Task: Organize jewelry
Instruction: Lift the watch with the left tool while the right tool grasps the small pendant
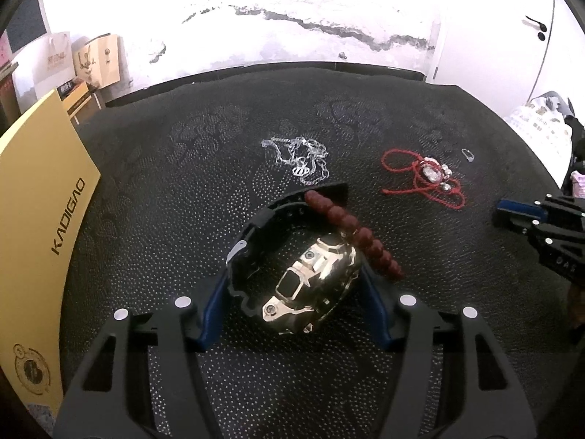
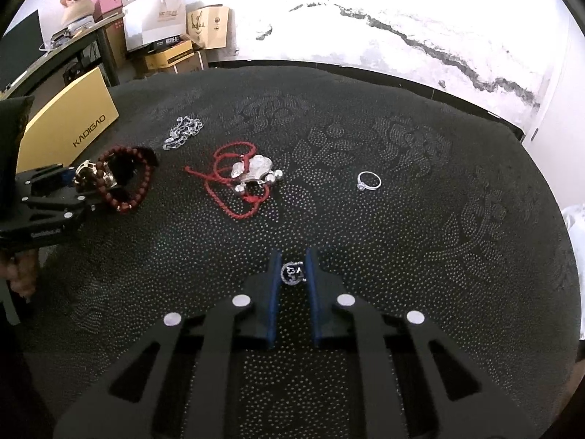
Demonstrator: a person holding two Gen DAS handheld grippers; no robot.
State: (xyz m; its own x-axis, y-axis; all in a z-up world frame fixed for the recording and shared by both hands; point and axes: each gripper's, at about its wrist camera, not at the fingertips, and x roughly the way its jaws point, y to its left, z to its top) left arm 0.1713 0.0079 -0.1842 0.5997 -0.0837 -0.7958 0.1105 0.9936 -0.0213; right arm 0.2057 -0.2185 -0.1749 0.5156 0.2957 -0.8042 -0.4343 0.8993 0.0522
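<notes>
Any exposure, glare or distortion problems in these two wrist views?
Left wrist: the wall is blown out white, the gold watch shows hard glare, and fisheye bends the table edge. Right wrist: the same overexposed wall, but the ring stays sharp.

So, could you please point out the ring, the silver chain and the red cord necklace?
ring (image 2: 369, 180): right wrist view, on its band.
silver chain (image 1: 299, 159): left wrist view, middle of the heap.
red cord necklace (image 2: 234, 175): right wrist view, on the cord loops.

1 watch (image 1: 310, 289), 1 bracelet (image 1: 356, 236), 2 necklaces (image 2: 239, 179), 2 rings (image 2: 369, 181)
</notes>
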